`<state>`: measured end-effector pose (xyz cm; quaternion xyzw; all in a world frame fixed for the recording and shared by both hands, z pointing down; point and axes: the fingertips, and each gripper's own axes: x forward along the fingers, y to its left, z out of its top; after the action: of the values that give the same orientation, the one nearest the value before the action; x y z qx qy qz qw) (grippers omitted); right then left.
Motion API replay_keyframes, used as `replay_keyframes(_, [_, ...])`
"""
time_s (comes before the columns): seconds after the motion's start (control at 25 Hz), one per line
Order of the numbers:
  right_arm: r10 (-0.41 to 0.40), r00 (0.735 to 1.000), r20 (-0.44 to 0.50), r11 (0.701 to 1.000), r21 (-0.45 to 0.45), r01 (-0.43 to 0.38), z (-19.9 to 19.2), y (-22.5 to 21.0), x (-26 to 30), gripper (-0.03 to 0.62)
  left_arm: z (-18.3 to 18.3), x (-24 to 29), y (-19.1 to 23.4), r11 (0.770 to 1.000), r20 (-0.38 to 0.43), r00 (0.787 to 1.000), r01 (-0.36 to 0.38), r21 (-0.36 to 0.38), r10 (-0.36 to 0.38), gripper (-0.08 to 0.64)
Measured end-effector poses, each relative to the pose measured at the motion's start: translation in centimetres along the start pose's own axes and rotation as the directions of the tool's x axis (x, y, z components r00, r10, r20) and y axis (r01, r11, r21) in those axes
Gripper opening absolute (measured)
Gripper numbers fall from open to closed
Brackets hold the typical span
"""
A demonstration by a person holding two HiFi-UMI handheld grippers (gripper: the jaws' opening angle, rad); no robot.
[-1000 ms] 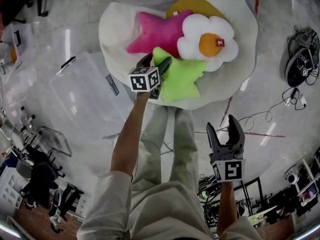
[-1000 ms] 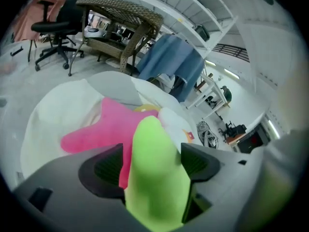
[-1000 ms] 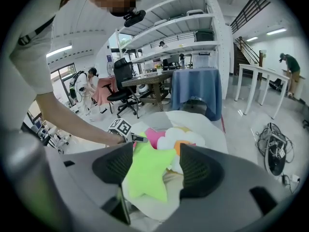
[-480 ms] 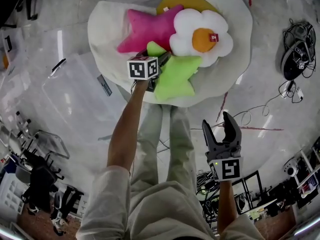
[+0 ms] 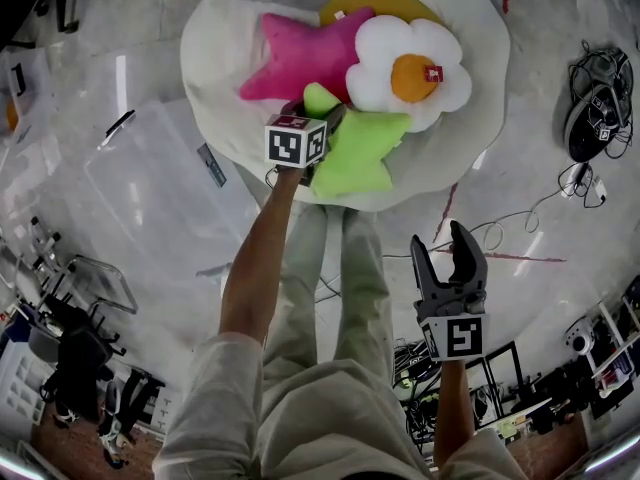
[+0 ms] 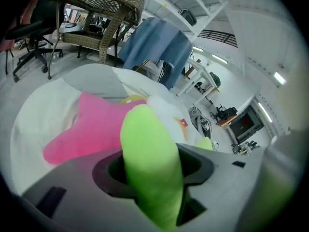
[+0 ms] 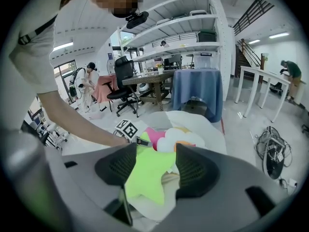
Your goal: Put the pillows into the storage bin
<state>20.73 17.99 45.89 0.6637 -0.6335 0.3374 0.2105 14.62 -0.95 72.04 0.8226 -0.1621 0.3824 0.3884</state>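
left claw (image 5: 316, 118): down on the pile, clamped around one arm of the green star pillow (image 5: 362, 154). the jaws have just been closing and in the left gripper view the green arm (image 6: 145, 144) fills the gap, both pads against it.
right claw (image 5: 444, 244): hanging in the air over the floor, beside the person's leg, well away from the pile. jaws have just been closing a bit but they stand apart with nothing between them; the green pillow (image 7: 145, 178) only shows through the gap from a distance.
green star pillow: front of the pile, lying on the white floor cushion (image 5: 475, 118), touching the pink one and the flower one.
pink star pillow (image 5: 300, 58): just behind the green one, toward the left of the cushion.
flower pillow (image 5: 410, 63): white petals, orange centre, small red tag, right of the pink star and partly over it.
yellow pillow (image 5: 385, 3): at the back, mostly under the flower.
storage bin (image 5: 160, 178): clear plastic, on the floor just left of the cushion, none of the pillows in it.
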Motion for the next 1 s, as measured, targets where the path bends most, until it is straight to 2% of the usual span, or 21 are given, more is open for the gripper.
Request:
replay_keyframes(0.28, [-0.006, 1.0, 0.014, 1.0, -0.012, 0.006, 0.7, 1.1, -0.7, 0.244, -0.5, -5.4, -3.5, 0.996, 0.122, 0.993, -0.012, 0.089, 0.001, 0.236])
replay_keyframes(0.48, [-0.001, 1.0, 0.031, 1.0, -0.023, 0.002, 1.5, 2.1, -0.9, 0.241, -1.3, -10.2, -5.3, 0.992, 0.229, 0.973, -0.069, 0.107, 0.043, 0.232])
replay_keyframes(0.6, [0.004, 0.999, 0.037, 0.999, -0.036, -0.003, 1.8, 2.6, -1.2, 0.239, -1.7, -13.1, -6.1, 0.987, 0.301, 0.951, -0.108, 0.12, 0.068, 0.227])
replay_keyframes(0.8, [0.011, 0.999, 0.032, 0.998, -0.069, -0.009, 1.6, 3.2, -1.5, 0.238, -0.9, -18.1, -7.1, 0.969, 0.419, 0.901, -0.196, 0.152, 0.117, 0.224])
replay_keyframes(0.92, [0.025, 0.999, 0.034, 0.996, -0.088, -0.022, 1.8, 4.0, -1.6, 0.236, 0.8, -21.5, -7.3, 0.946, 0.474, 0.87, -0.254, 0.201, 0.133, 0.224])
replay_keyframes(1.0, [0.04, 0.998, 0.041, 0.994, -0.103, -0.035, 2.3, 4.8, -1.6, 0.236, 2.2, -23.8, -7.3, 0.921, 0.512, 0.847, -0.303, 0.244, 0.143, 0.224])
